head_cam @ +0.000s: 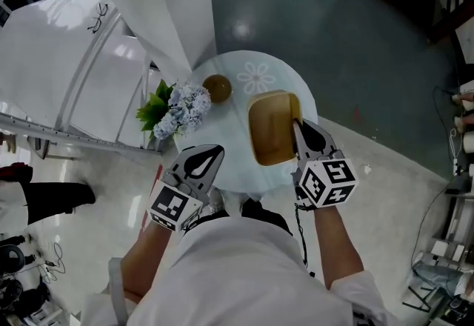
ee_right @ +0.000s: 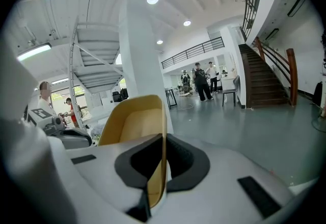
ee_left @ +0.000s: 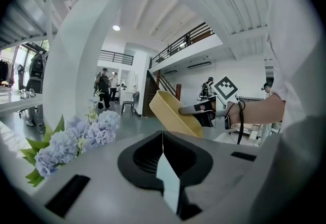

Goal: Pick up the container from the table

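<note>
Mustard-yellow and smooth, the container (head_cam: 272,127) looks like a stiff, thin-walled plastic tub, open on top and seemingly empty, so we judge it light and rigid, but a little slick where it is pinched. It sits at the right of centre in the head view, over the right half of the round pale worktop (head_cam: 235,132). The right gripper (head_cam: 298,130) is closed on its right-hand wall, with one jaw inside and one outside the rim. In the right gripper view that wall runs edge-on between the jaws. The rim wall seems to us the sensible place to hold it, since the sides are too wide to span.

From the left gripper view the container appears tilted, its open side turned toward the upper left. It looks raised off the worktop, though we cannot confirm a gap. Held by one wall alone, it could swing or slip.

The left gripper (head_cam: 209,152) has its jaws pressed together on nothing, low at the worktop's near left edge. A bunch of pale blue flowers (head_cam: 180,108) lies at the left, with a small brown round object (head_cam: 217,87) just beside it. Both are apart from the container and not in its way.
</note>
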A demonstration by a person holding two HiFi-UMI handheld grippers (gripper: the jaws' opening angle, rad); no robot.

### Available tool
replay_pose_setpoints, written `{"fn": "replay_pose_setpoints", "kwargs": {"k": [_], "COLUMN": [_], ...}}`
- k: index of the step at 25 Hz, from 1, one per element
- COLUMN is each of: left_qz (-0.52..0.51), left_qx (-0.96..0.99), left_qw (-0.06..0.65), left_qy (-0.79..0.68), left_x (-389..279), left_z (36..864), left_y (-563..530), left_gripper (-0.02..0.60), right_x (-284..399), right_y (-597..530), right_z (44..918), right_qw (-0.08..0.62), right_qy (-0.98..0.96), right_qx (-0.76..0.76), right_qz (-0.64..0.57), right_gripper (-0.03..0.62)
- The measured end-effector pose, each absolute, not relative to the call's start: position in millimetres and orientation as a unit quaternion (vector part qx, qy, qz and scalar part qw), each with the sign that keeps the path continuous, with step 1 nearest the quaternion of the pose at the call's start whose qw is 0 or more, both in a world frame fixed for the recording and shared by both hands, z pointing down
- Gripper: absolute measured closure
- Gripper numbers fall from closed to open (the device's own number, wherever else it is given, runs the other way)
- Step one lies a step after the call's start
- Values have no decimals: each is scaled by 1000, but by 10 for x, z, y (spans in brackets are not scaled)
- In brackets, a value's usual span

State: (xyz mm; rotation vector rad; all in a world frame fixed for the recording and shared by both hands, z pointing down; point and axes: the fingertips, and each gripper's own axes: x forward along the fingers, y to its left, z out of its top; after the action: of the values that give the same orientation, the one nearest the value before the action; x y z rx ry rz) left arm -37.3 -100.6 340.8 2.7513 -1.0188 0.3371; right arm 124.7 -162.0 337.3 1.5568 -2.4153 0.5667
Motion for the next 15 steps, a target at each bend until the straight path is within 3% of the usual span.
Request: {"fn": "replay_pose_setpoints", "kwargs": {"k": [15], "left_qz": [105], "left_qx": [933], "left_qw": [86], "left_qy": [-333], "left_x": [-398], "left_z": [3281], "left_y": [-1064], "left_gripper": [560], "right_x": [1163], "right_y": [-1585], "right_z": [3197], "right_qw": [100], "right_qy": [-822], "right_qx": [530], "right_qz": [181], "right_gripper": [563]}}
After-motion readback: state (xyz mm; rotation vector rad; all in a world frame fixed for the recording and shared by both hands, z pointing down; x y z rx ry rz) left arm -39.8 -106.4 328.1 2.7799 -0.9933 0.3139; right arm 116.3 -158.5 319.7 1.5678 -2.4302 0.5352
